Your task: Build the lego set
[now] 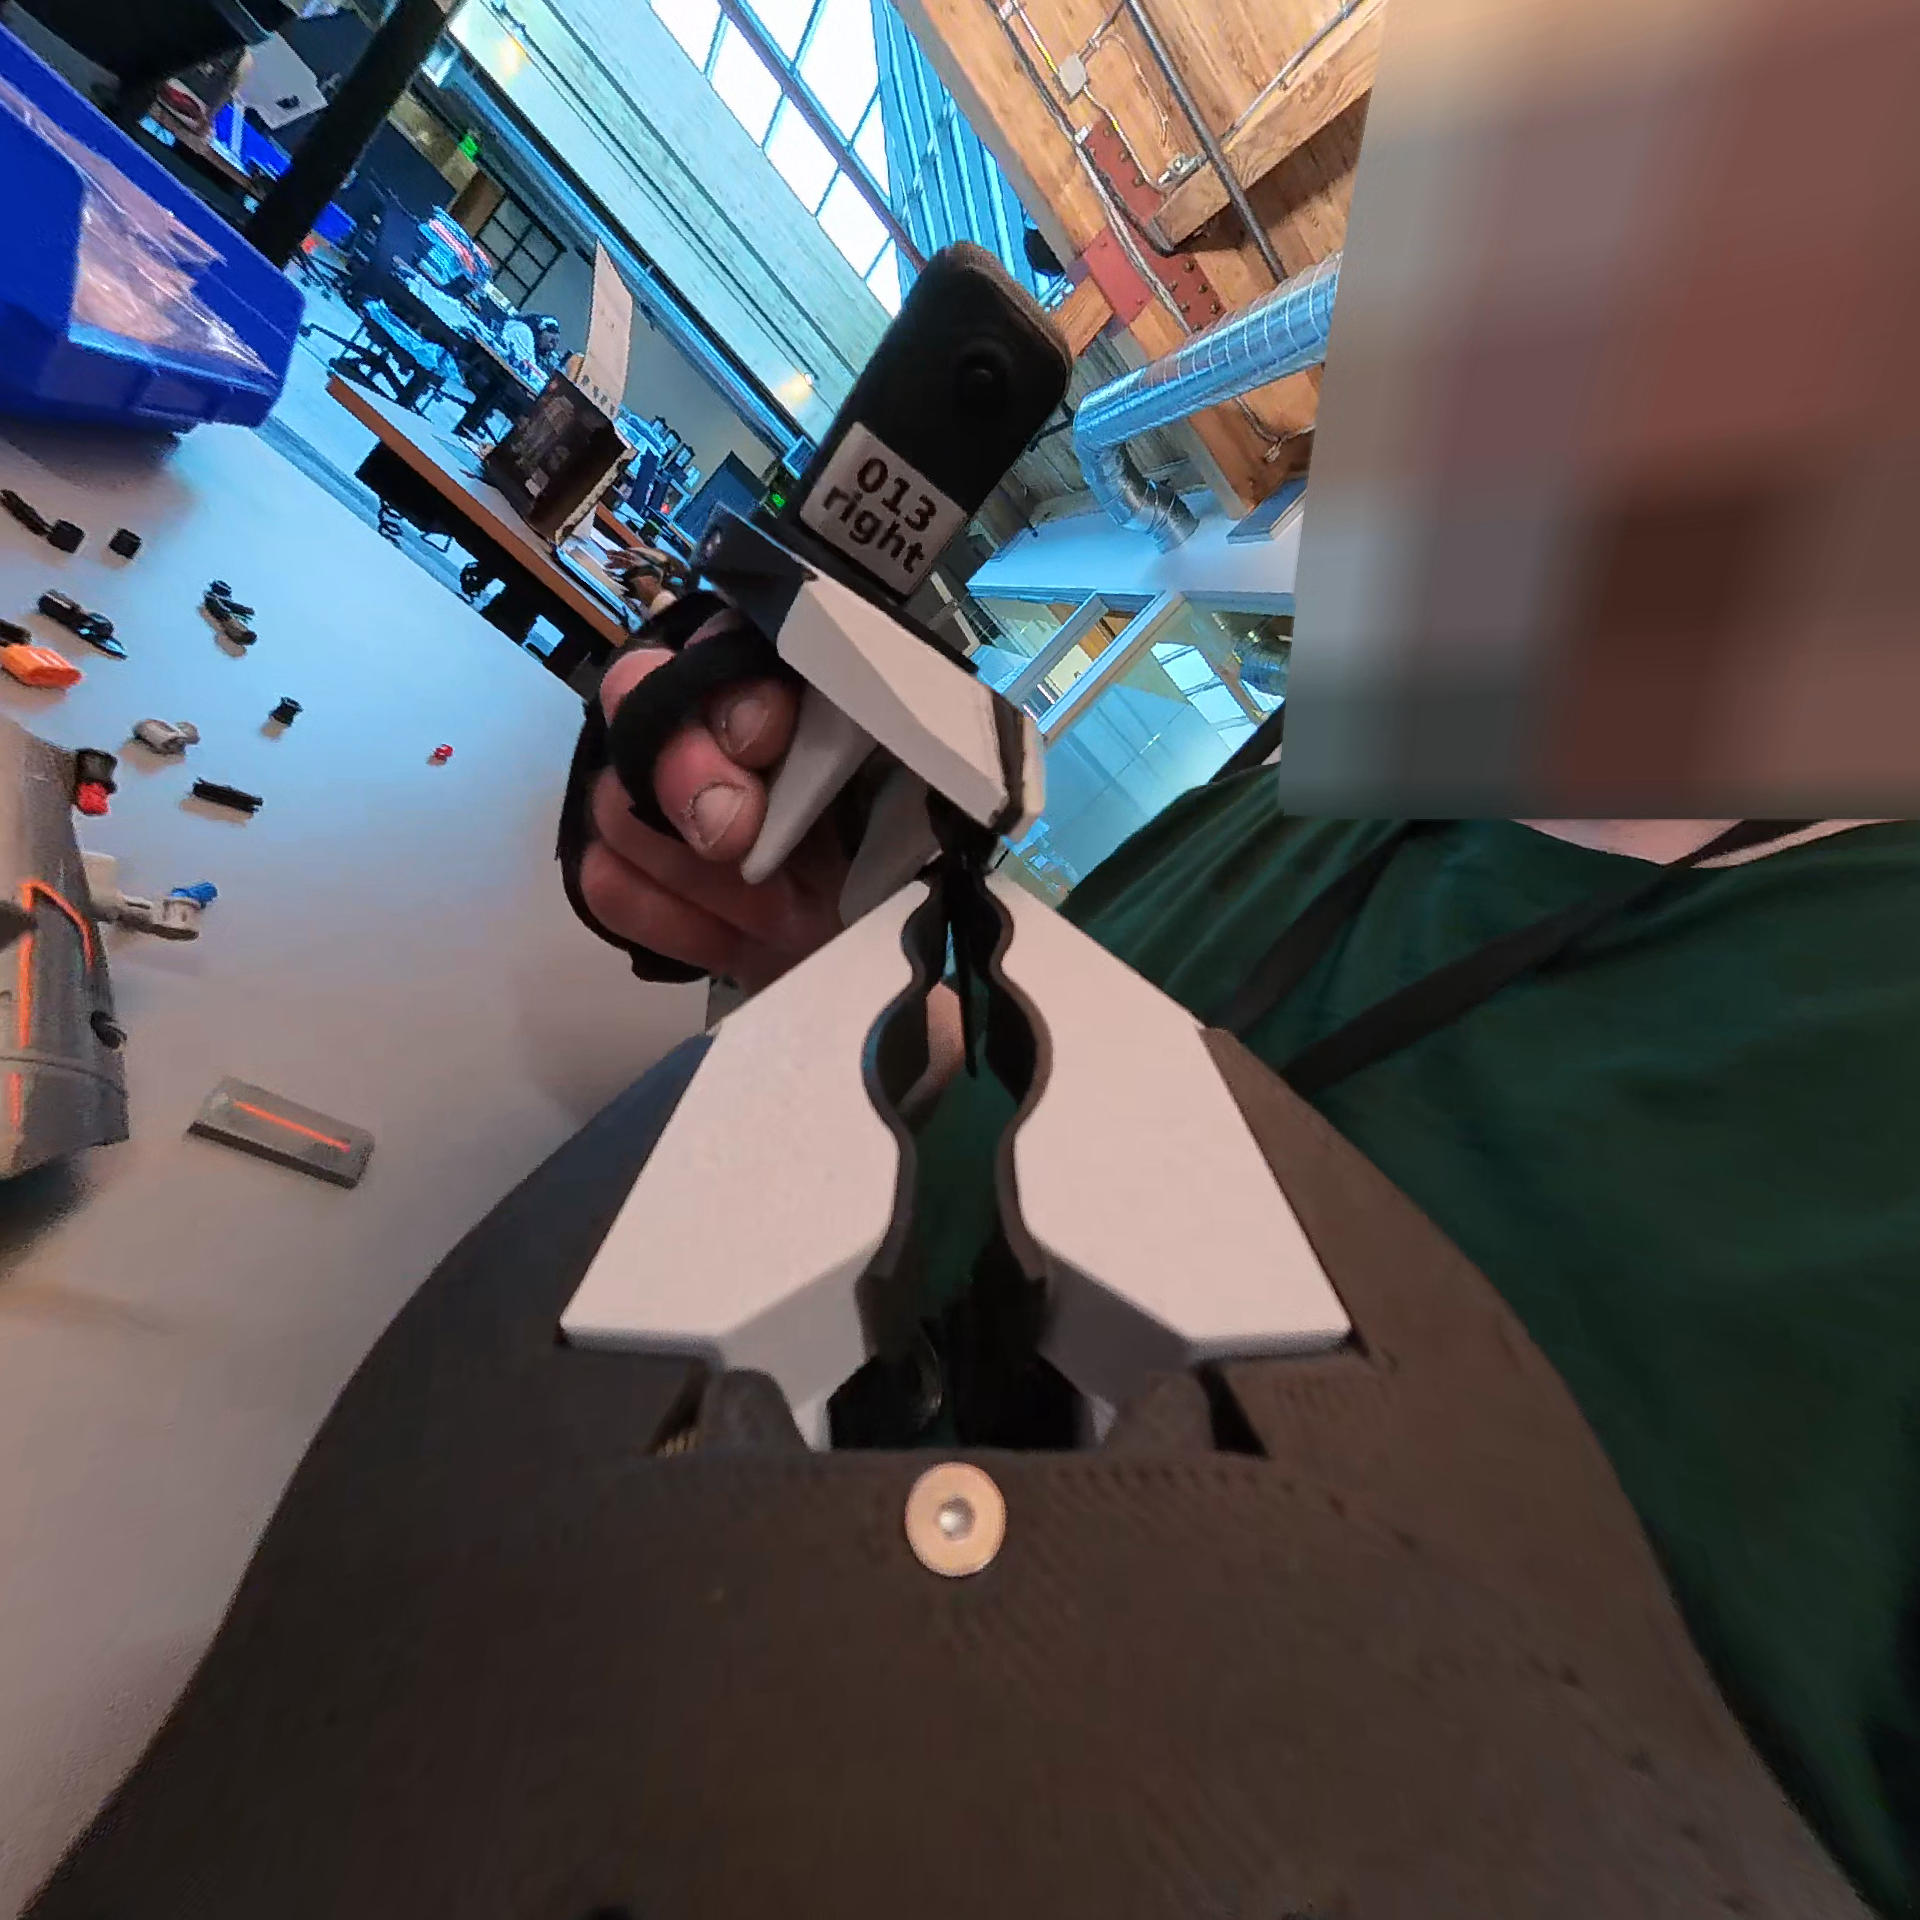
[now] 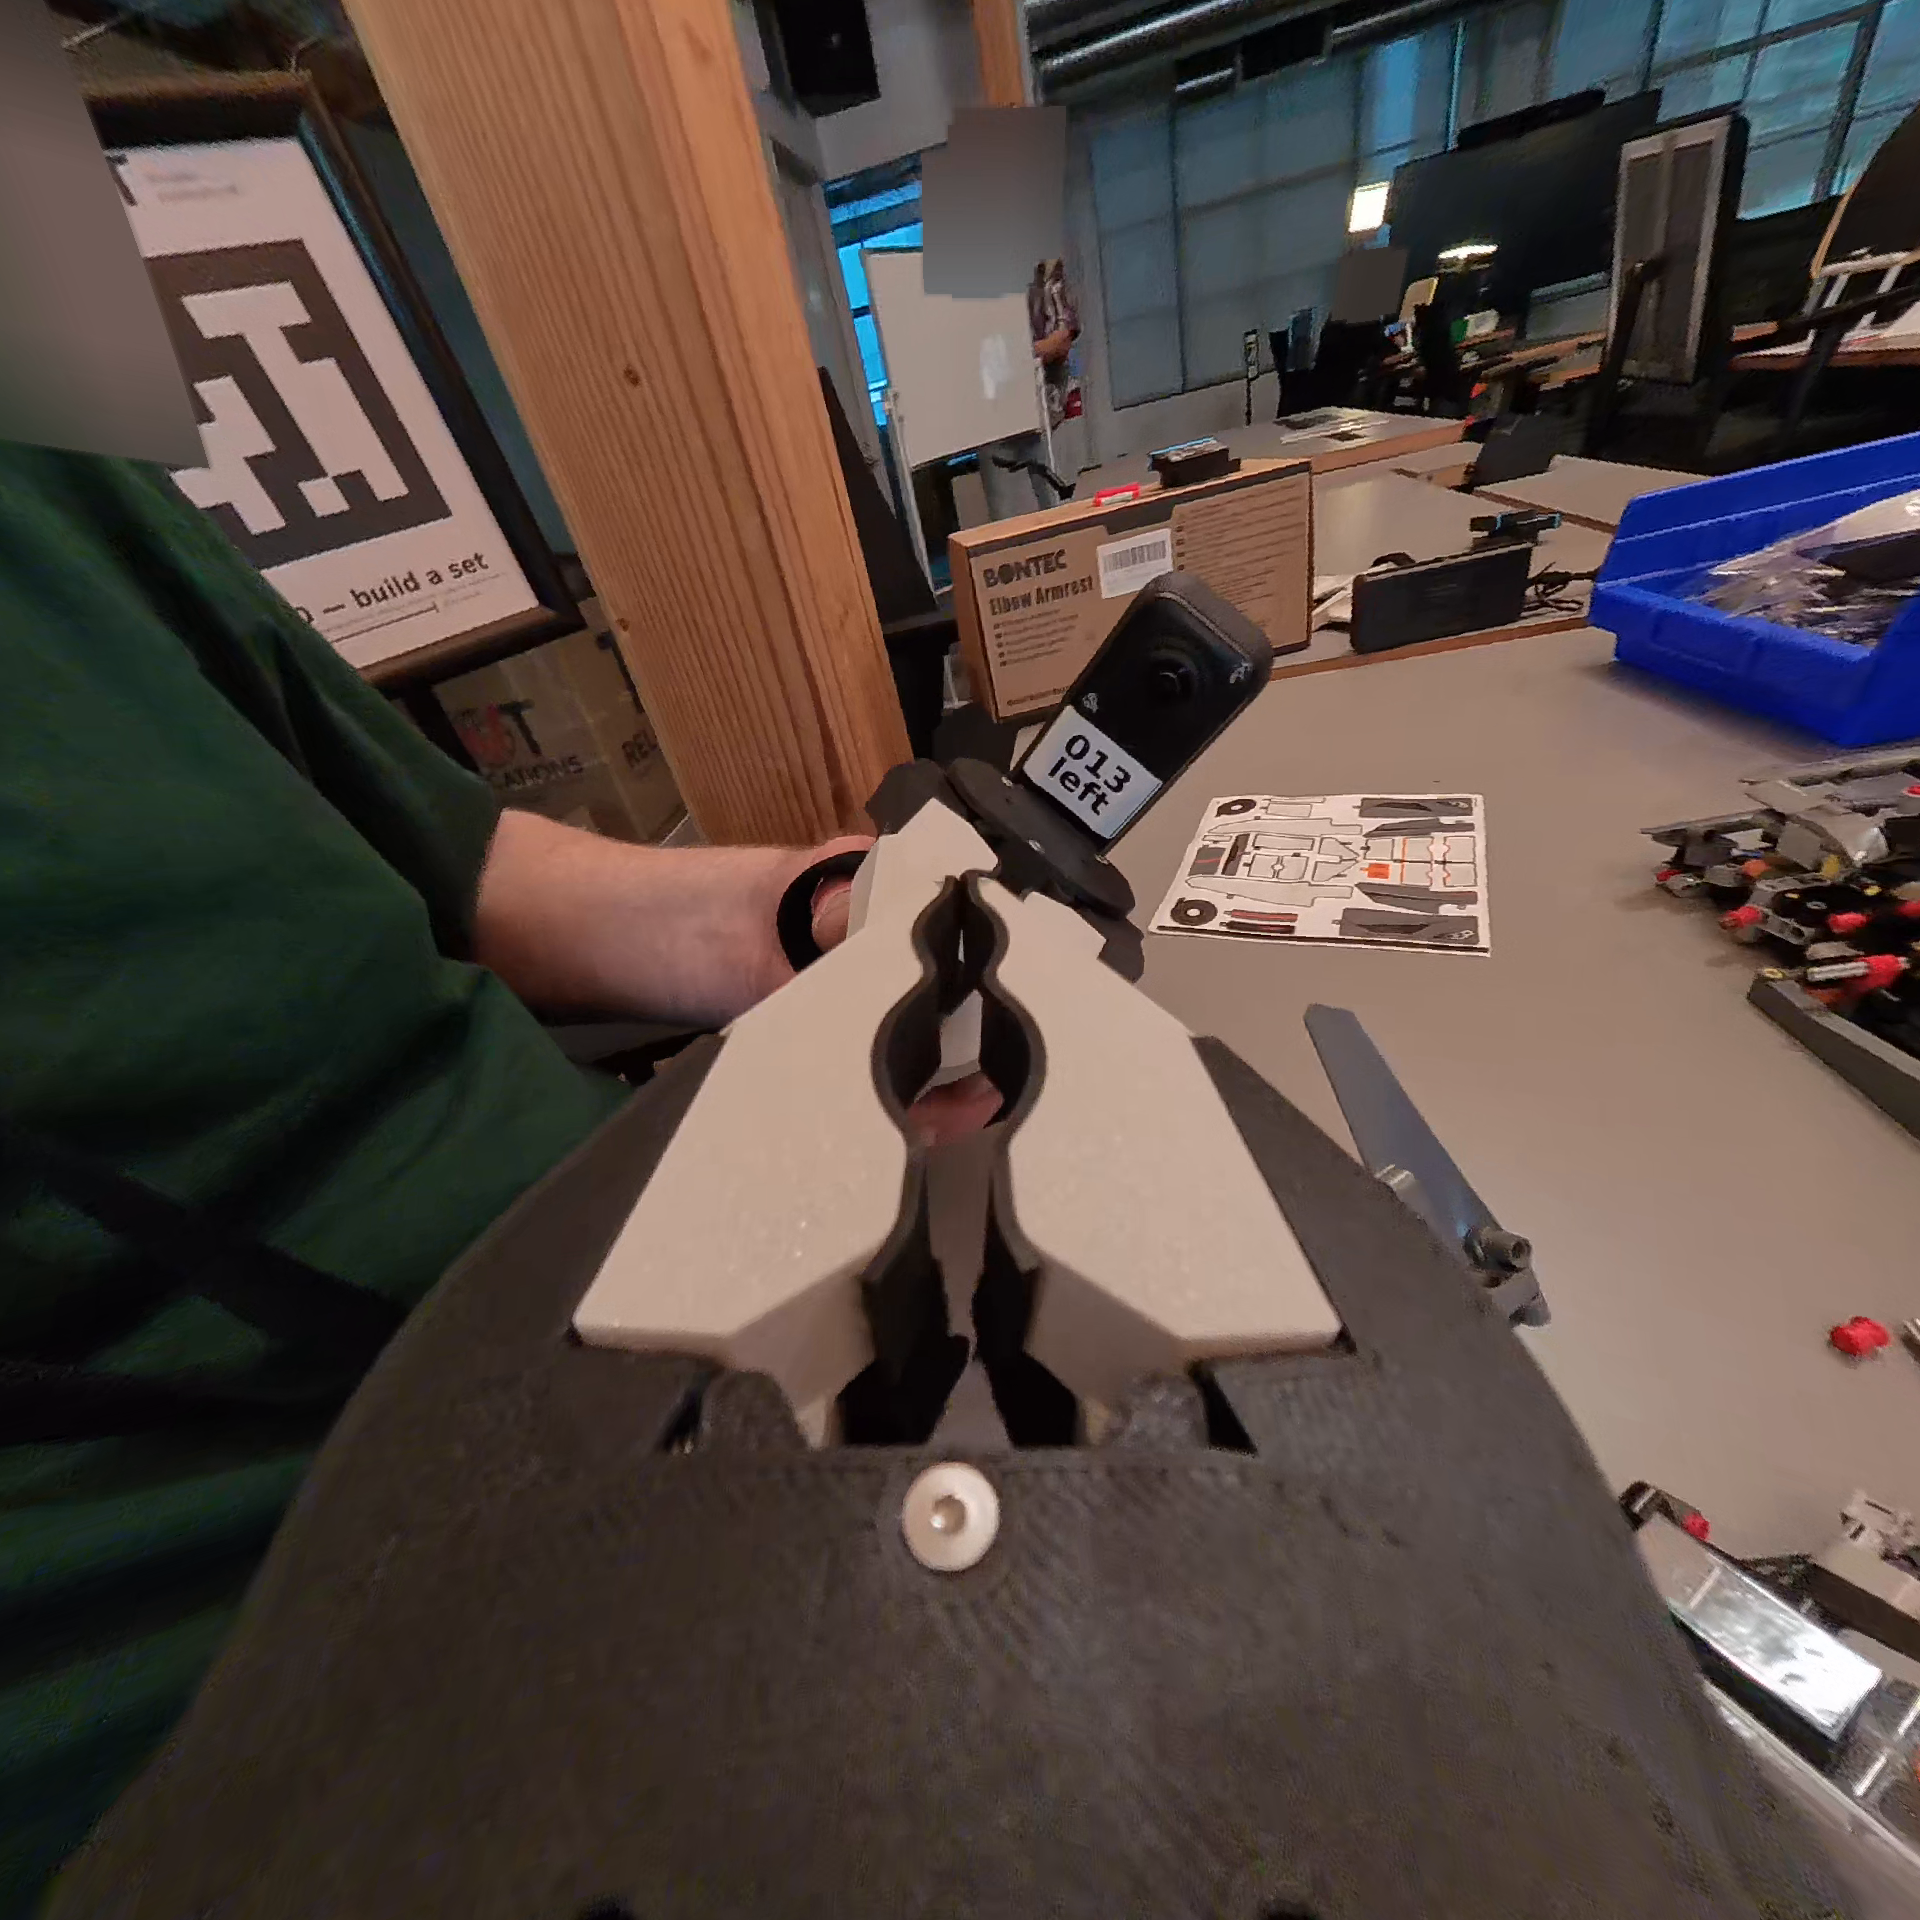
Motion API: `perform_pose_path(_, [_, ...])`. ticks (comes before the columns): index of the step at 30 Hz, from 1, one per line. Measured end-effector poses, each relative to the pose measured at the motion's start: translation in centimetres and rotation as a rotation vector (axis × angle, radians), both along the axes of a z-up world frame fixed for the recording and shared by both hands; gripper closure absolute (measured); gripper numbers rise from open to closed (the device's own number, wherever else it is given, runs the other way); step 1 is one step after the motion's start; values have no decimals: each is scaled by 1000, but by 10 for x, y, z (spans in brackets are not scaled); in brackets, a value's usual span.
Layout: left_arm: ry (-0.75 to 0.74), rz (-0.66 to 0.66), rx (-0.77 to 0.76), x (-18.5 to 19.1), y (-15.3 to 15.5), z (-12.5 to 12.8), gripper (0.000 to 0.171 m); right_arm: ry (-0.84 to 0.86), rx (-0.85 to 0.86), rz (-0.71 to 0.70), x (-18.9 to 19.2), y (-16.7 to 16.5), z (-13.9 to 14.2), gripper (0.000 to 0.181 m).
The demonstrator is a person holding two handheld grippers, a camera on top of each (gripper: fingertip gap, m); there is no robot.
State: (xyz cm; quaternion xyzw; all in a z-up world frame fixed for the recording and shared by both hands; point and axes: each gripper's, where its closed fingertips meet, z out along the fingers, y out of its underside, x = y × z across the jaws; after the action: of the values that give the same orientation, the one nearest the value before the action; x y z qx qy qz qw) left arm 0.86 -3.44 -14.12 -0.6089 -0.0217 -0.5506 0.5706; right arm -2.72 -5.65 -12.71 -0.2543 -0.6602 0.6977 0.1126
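Note:
My left gripper [image 1: 954,909] and my right gripper [image 2: 961,899] are held up off the table, tip to tip in front of a person in a green shirt. A thin black lego piece [image 1: 961,977] runs between the two tips and sits in the jaws of both; it also shows in the right wrist view [image 2: 961,951]. Both grippers look shut on it. The right gripper [image 1: 977,831] shows opposite in the left wrist view. The partly built grey and orange lego car [image 2: 1818,883] lies on the grey table [image 2: 1455,1039], also at the left edge of the left wrist view [image 1: 42,987].
A sticker sheet [image 2: 1330,873], a long grey piece [image 2: 1413,1153] and small red pieces [image 2: 1858,1335] lie on the table. A grey panel with an orange stripe [image 1: 281,1127] and loose small black pieces [image 1: 223,613] lie near the car. A blue bin [image 2: 1766,623] stands at the back. The grippers are tip to tip, or close to it.

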Motion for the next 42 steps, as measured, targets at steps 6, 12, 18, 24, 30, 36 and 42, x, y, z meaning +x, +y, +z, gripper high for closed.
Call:
perform_pose_path(6, [7,-41,-7,5,8,-2,171,-1,-2,-21,6,10,-2,181])
perform_pose_path(12, [-75,-63,-22,14,12,-15,171,-39,-25,-69,16,18,-15,181])
perform_pose_path(18, [-108,20,-27,6,21,-20,171,-83,-116,-134,8,36,-20,181])
perform_pose_path(24, [-120,-32,-7,10,17,-15,171,7,-45,-72,19,40,-15,173])
perform_pose_path(30, [-146,-101,9,18,14,-15,171,73,-10,56,31,41,-14,168])
perform_pose_path(36, [-200,-106,29,13,14,-12,171,127,78,84,35,35,-20,163])
perform_pose_path(42, [-214,-107,25,11,16,-13,171,119,65,66,29,34,-21,173])
